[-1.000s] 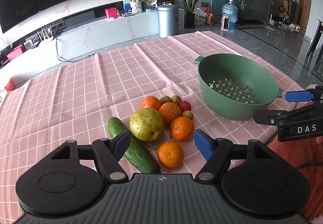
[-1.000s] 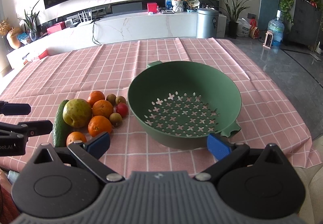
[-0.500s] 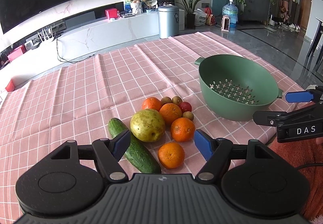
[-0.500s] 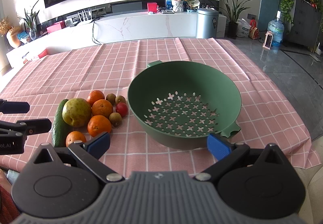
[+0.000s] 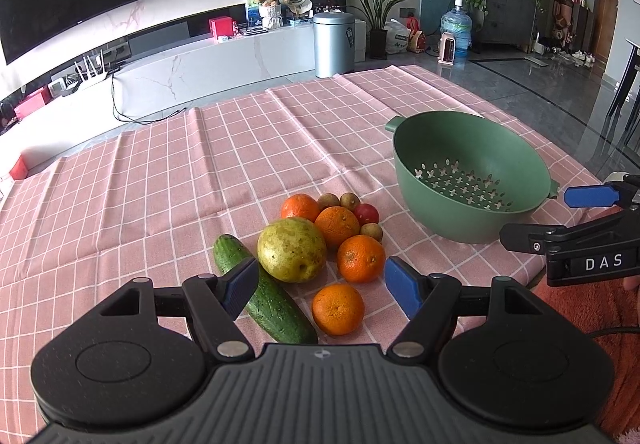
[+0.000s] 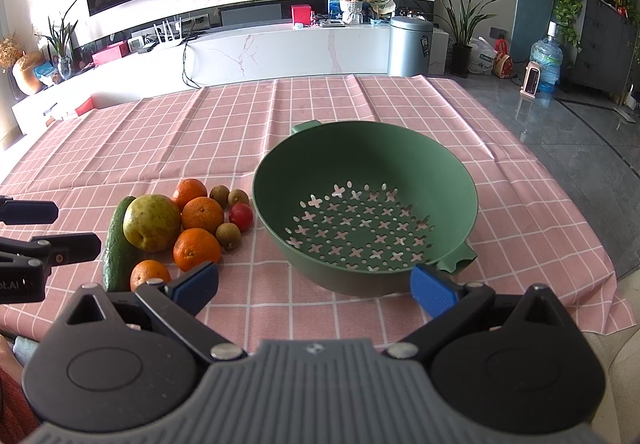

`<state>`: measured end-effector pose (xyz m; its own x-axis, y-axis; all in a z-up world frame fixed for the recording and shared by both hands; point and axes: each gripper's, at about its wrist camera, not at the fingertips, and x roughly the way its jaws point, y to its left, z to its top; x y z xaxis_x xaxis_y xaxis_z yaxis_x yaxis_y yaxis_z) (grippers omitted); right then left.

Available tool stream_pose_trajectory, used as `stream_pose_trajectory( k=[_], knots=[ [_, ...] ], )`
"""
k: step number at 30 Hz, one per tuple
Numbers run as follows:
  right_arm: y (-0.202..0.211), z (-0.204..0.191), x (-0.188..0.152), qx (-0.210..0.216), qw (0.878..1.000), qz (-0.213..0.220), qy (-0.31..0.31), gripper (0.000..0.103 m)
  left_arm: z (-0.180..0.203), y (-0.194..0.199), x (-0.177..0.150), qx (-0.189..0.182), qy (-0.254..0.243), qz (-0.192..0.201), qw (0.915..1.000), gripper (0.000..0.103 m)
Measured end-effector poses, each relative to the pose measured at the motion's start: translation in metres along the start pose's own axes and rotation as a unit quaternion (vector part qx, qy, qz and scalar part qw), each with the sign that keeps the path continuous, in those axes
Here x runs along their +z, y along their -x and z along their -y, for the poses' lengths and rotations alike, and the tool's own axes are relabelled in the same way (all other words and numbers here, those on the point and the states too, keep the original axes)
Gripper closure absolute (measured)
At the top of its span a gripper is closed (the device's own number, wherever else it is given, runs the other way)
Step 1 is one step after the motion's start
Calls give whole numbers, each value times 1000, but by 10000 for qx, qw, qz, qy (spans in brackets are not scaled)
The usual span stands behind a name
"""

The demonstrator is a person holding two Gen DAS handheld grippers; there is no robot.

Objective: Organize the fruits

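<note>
A pile of fruit lies on the pink checked tablecloth (image 5: 160, 184): a yellow-green pear (image 5: 291, 249), several oranges, the nearest orange (image 5: 338, 308), a small red fruit (image 5: 366, 213), small brown fruits and a cucumber (image 5: 264, 296). An empty green colander (image 6: 366, 200) stands to their right. My left gripper (image 5: 322, 288) is open just in front of the pile, above the nearest orange and the cucumber. My right gripper (image 6: 316, 288) is open in front of the colander (image 5: 468, 172), holding nothing. Each gripper shows at the edge of the other's view.
The tablecloth (image 6: 200, 124) stretches bare behind the fruit and colander. The table's right edge drops to a grey floor (image 6: 580, 132). A white TV bench (image 6: 280, 52) and a metal bin (image 6: 410, 44) stand beyond the table. A reddish sleeve (image 5: 580, 324) shows at lower right.
Both views have shifted very slightly toward the table; the fruit sits a touch closer to my left gripper. Both grippers stay open and nothing on the table has moved.
</note>
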<state>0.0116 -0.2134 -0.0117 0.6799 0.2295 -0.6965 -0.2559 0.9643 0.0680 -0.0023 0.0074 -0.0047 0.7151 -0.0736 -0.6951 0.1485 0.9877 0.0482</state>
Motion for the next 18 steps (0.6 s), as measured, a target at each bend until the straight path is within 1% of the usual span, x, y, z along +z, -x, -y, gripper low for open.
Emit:
stream_pose_trajectory(
  k=[14,16,18],
  knots=[
    [0,0,1,-27,10000,-25,-27,5,0,0,0,-34,15,0,10000,19],
    [0,0,3,-54,9999,-73,-79,5,-1,0,0,-36,81,-10,10000,19],
    [0,0,7,4,9998,-126,-128,7,-8,-2,1,-66,240,-85,9997,20]
  ],
)
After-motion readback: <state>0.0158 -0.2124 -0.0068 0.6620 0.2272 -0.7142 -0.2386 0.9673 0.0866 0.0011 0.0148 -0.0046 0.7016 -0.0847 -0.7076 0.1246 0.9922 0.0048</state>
